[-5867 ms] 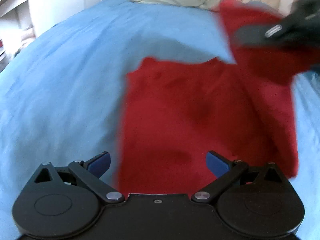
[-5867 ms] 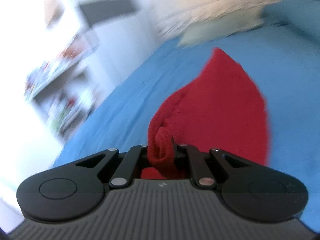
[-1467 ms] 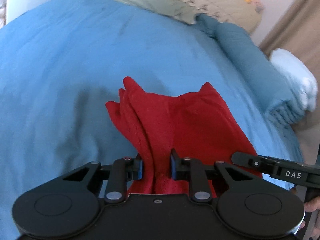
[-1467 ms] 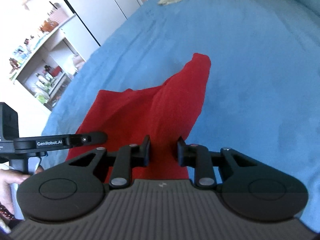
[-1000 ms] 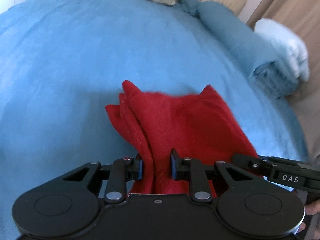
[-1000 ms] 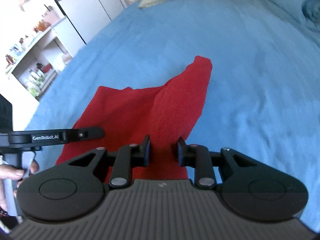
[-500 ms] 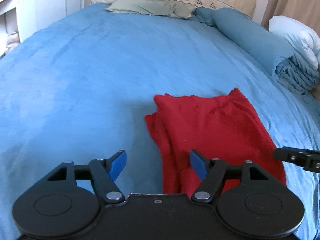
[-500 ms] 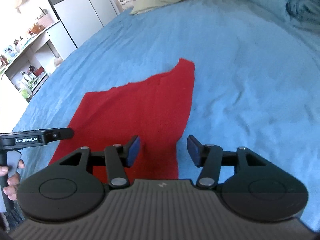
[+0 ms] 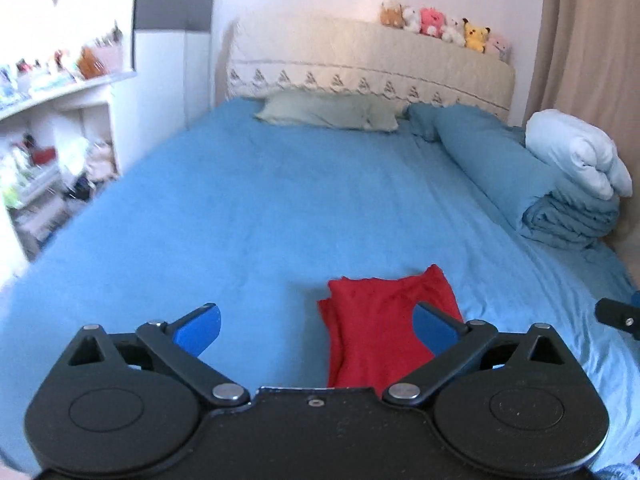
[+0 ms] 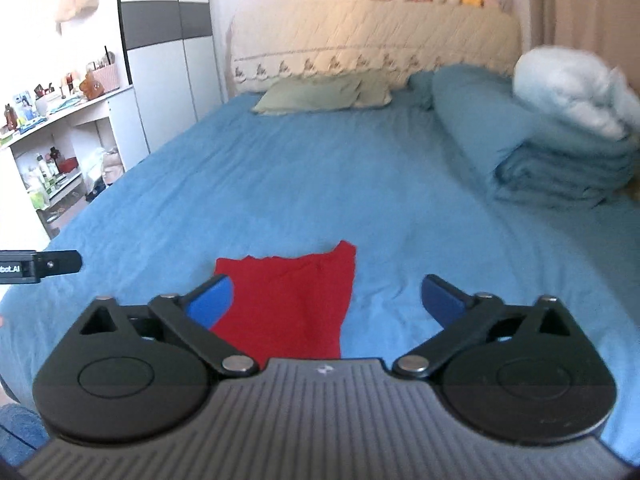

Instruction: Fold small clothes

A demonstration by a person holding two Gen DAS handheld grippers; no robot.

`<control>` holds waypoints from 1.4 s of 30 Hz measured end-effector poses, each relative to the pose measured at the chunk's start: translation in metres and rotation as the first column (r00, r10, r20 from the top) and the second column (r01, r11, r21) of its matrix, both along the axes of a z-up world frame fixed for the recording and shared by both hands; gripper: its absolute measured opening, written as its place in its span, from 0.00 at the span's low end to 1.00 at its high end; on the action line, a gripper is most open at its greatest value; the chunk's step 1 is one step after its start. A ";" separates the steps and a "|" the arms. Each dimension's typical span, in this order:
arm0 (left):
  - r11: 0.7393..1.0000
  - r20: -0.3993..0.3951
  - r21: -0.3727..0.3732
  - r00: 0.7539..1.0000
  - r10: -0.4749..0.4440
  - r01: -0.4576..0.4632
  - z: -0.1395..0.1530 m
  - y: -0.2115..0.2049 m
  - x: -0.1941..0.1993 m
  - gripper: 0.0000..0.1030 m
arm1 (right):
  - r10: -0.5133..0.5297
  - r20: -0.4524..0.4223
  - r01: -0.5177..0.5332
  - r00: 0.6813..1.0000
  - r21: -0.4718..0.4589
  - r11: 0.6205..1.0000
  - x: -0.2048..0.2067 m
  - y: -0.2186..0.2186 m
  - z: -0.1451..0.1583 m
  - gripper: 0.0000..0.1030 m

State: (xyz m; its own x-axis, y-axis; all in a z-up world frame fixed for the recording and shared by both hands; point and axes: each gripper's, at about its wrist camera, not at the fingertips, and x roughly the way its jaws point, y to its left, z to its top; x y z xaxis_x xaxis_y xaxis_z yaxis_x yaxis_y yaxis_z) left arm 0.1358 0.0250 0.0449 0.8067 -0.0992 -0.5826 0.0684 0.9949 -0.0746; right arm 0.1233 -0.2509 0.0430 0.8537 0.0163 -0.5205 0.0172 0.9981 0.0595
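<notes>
Two grippers hang over a big bed [image 9: 280, 208] with a blue sheet, and both point toward the headboard [image 9: 368, 64]. One red cloth [image 9: 384, 328] lies folded flat on the sheet near the foot of the bed, with a small corner sticking up at its far right. From the left wrist view you can see stacked layers along the cloth's left edge; the right wrist view shows the same red cloth [image 10: 292, 304] as one smooth piece. Only the right wrist view shows the shelf [image 10: 52, 112] with small bottles clearly; in the left view it is blurred. The left gripper [image 9: 316, 326] has its blue fingers [image 9: 200, 326] spread wide apart and holds nothing; its right finger sits in front of the cloth, and I cannot tell if it touches. The right gripper [image 10: 328, 300] is also wide open and holds nothing, with its left finger in front of the cloth's left edge. Each view catches the tip of the other gripper at its side edge. A rolled blue blanket [image 10: 560, 168] with a white pillow [image 10: 568, 92] on top rests at the right side of the bed.
</notes>
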 end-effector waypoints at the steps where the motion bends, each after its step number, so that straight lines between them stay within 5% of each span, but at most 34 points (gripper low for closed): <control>1: 1.000 0.005 0.015 1.000 0.011 -0.011 0.004 -0.001 -0.011 1.00 | -0.005 -0.002 0.005 1.000 -0.006 1.000 -0.010 0.004 0.006 1.00; 7: 0.998 -0.022 0.056 0.999 0.030 -0.029 0.002 -0.009 -0.064 1.00 | -0.046 -0.062 0.043 0.997 -0.042 0.998 -0.067 0.028 0.017 1.00; 15: 0.990 -0.065 0.141 0.998 0.013 -0.004 -0.019 -0.018 -0.098 1.00 | -0.116 -0.146 0.102 0.982 -0.097 0.990 -0.118 0.044 -0.012 1.00; 22: 0.988 -0.066 0.152 0.998 -0.013 0.023 -0.023 -0.021 -0.105 1.00 | -0.130 -0.198 0.120 0.972 -0.061 0.991 -0.131 0.040 -0.036 1.00; 42: 0.987 -0.060 0.155 0.998 -0.037 0.046 -0.025 -0.026 -0.107 1.00 | -0.141 -0.213 0.132 0.967 -0.058 0.990 -0.123 0.037 -0.036 1.00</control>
